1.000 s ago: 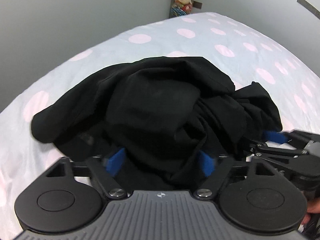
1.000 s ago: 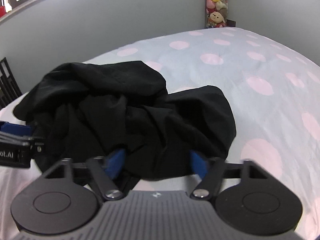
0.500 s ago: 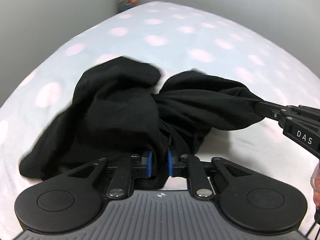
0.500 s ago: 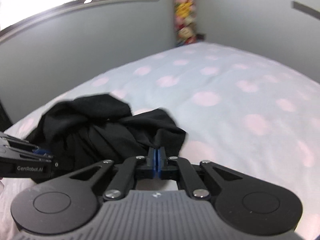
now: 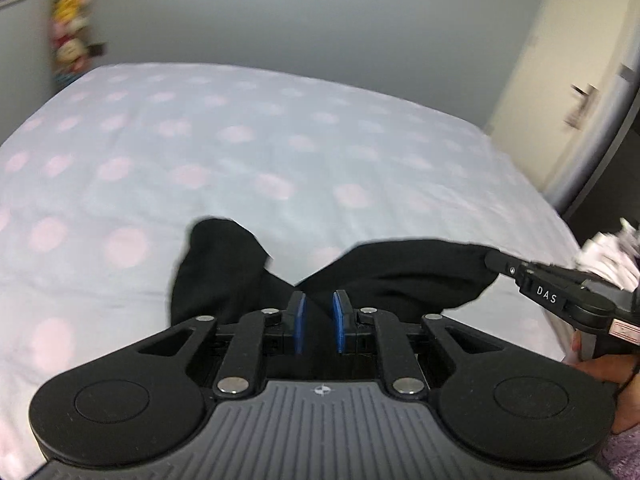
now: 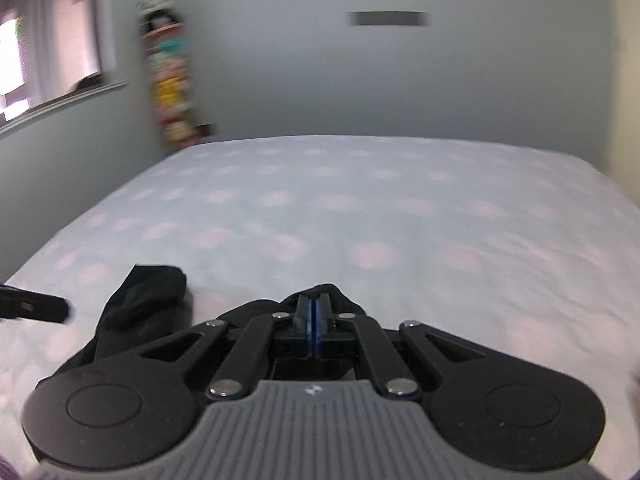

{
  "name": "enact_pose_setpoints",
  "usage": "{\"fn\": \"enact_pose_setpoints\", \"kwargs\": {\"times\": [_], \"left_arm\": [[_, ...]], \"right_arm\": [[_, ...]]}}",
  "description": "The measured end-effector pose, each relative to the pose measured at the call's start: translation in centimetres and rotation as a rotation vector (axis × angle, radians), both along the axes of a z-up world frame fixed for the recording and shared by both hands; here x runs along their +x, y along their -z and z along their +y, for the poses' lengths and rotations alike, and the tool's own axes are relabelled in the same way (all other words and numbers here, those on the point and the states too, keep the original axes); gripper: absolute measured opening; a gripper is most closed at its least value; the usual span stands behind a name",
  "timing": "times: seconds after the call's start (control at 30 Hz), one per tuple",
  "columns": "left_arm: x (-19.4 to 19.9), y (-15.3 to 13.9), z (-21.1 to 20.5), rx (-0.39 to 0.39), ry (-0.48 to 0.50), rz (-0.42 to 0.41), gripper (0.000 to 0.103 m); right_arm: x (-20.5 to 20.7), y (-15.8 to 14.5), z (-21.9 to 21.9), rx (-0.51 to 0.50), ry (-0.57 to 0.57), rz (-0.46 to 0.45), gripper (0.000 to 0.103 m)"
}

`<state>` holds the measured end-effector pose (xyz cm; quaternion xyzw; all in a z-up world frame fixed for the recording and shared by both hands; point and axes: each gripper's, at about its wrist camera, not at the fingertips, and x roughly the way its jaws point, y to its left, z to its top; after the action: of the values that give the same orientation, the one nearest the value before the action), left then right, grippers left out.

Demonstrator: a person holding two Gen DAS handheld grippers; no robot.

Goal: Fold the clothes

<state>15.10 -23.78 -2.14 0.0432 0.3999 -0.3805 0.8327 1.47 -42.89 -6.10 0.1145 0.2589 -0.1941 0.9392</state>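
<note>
A black garment (image 5: 224,264) hangs lifted over the bed, stretched between both grippers. My left gripper (image 5: 319,320) is shut on its edge, with black cloth between the blue pads (image 5: 298,322). In the left wrist view the right gripper (image 5: 496,260) pinches the garment's other end at the right. In the right wrist view my right gripper (image 6: 314,322) is shut on the black cloth (image 6: 140,304), which droops down to the left. The left gripper's tip (image 6: 36,308) shows at the left edge.
The bed (image 5: 240,152) has a pale blue sheet with pink dots. Grey walls stand behind it. A hanging column of plush toys (image 6: 172,80) is in the far left corner. A pale wardrobe door (image 5: 568,80) stands right of the bed. White crumpled cloth (image 5: 608,252) lies at the right edge.
Both grippers closed on the black garment and lifted it off the bed. They moved apart, so the heap is now drawn out between them. Both cameras tilted up toward the far wall.
</note>
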Motion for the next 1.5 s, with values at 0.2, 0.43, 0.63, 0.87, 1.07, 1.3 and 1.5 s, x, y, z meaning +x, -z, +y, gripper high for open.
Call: {"fn": "enact_pose_setpoints", "kwargs": {"times": [0.2,0.43,0.63,0.87,1.07,1.3,1.5], "left_arm": [[-4.3,0.5,-5.0,-0.012,0.097,-0.008,0.045],[-6.6,1.0,-6.4,0.091,0.038,-0.017,0.063],[-8.8,0.9,-6.3,0.184,-0.066,-0.239,0.065],[-10.3,1.2,-6.6,0.149,-0.131,-0.428,0.066],[-9.7,1.6,-7.4,0.106,-0.12,-0.48,0.065],[-5.6,2.8,-8.8,0.12,-0.117,-0.399,0.065],[-3.0,5.0,-10.6,0.208,-0.143,-0.445,0.065]], "right_arm": [[-8.3,2.0,-4.8,0.084,0.166,0.014,0.003],[-11.6,4.8,-5.0,0.172,0.12,-0.007,0.012],[-12.7,4.3,-4.7,0.146,0.105,-0.131,0.053],[-12.0,4.6,-4.5,0.139,0.092,-0.131,0.057],[-10.7,4.5,-4.0,0.105,0.065,-0.124,0.057],[-6.7,3.2,-3.7,0.027,-0.018,-0.139,0.074],[-0.4,4.9,-5.2,0.036,-0.088,-0.051,0.083]]}}
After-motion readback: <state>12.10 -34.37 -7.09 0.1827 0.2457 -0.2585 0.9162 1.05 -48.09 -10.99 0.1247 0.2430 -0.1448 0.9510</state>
